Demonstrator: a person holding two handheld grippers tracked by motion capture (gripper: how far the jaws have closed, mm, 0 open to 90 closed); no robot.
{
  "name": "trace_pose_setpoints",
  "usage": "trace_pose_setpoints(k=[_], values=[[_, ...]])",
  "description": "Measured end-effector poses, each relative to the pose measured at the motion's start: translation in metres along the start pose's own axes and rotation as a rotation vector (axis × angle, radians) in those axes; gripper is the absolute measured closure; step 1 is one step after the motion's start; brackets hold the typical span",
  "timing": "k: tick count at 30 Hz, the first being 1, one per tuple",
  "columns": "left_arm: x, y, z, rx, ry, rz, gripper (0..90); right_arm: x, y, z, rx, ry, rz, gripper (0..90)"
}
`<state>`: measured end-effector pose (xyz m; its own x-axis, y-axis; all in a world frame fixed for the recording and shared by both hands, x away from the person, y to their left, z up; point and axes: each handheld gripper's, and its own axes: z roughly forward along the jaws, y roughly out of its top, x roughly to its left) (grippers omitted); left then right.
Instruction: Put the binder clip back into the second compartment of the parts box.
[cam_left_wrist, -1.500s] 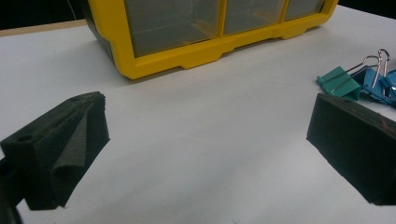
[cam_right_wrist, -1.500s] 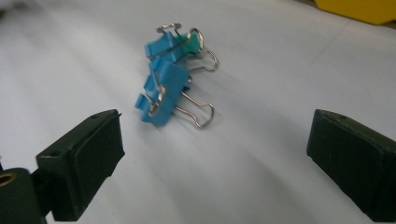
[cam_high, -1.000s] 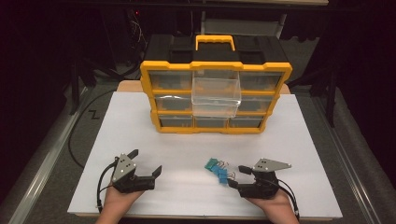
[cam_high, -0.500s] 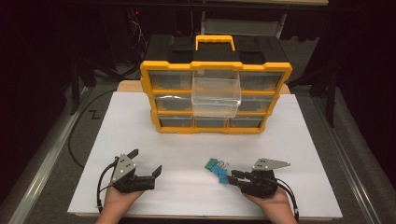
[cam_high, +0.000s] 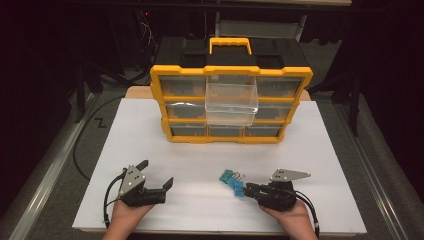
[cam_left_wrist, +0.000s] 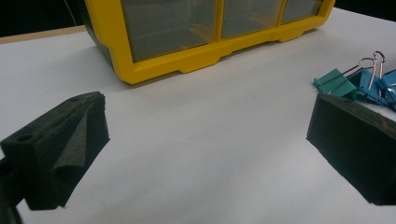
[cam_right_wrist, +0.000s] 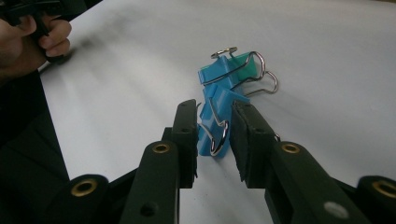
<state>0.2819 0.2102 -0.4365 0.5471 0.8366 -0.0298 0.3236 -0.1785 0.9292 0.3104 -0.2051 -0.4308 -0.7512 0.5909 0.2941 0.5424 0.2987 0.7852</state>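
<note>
Yellow-framed plastic drawer organiser: upper centre on white worktop; clear middle drawer pulled out, contents unclear.
Blue binder clips: lower right of centre, clustered.
Right hand-held gripper: jaws nearly closed around one blue clip.
Left hand-held gripper: lower left, jaws spread wide.

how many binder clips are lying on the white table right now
3 that I can tell: a teal binder clip farthest from the right gripper, a blue binder clip beside it, and a nearer blue clip between that gripper's jaws. They overlap, so another may be hidden.
</note>
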Motion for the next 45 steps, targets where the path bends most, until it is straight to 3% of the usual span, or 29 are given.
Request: trace_pose_setpoints(k=[13, 18, 30, 45], values=[[0.001, 0.001, -0.002, -0.017, -0.002, 0.003, 0.1, -0.005, 0.0, -0.001, 0.014, 0.034, 0.012, 83.7], [0.0, 0.001, -0.002, -0.02, -0.002, 0.0, 0.1, -0.007, 0.0, -0.004, 0.008, 0.079, 0.023, 90.0], [0.001, 0.001, -0.002, -0.015, -0.006, 0.006, 0.1, -0.001, 0.002, -0.016, -0.019, 0.049, -0.038, 90.0], [0.001, 0.0, -0.001, -0.009, -0.013, 0.005, 0.1, -0.014, 0.002, -0.041, -0.09, -0.044, -0.046, 90.0]])
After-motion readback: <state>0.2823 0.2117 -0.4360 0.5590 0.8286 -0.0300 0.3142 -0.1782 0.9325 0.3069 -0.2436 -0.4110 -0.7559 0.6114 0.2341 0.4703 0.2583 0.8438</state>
